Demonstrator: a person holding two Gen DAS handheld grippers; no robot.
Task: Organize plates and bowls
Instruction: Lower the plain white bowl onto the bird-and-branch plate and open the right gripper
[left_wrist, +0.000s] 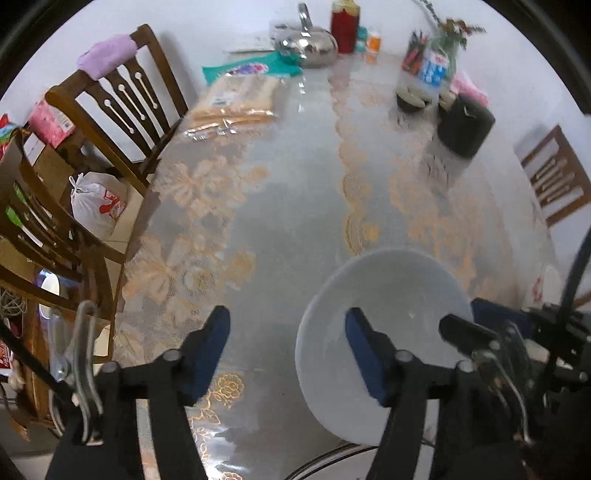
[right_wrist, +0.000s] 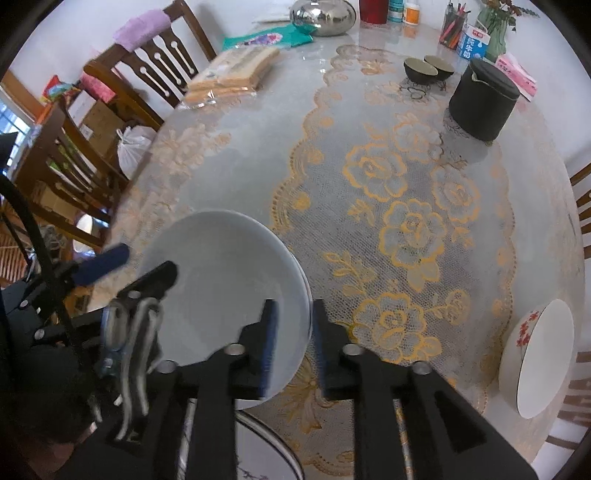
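Observation:
A plain white bowl (right_wrist: 225, 284) is held above the table near its front edge. My right gripper (right_wrist: 293, 343) is shut on the bowl's right rim, one finger inside and one outside. In the left wrist view the same bowl (left_wrist: 391, 295) is at lower right. My left gripper (left_wrist: 288, 347) is open, with its right finger over the bowl's inside and its left finger over the tablecloth; it grips nothing. A white bowl with red flowers (right_wrist: 539, 358) sits at the table's right edge. A plate with a dark rim (right_wrist: 269, 450) lies under my right gripper.
A lace tablecloth (right_wrist: 406, 221) covers the table. At the far end stand a black canister (right_wrist: 482, 99), two small dark bowls (right_wrist: 428, 68), a steel kettle (right_wrist: 323, 14), a milk carton (right_wrist: 472, 44) and a packet of biscuits (right_wrist: 232, 75). Wooden chairs (right_wrist: 147, 70) stand on the left.

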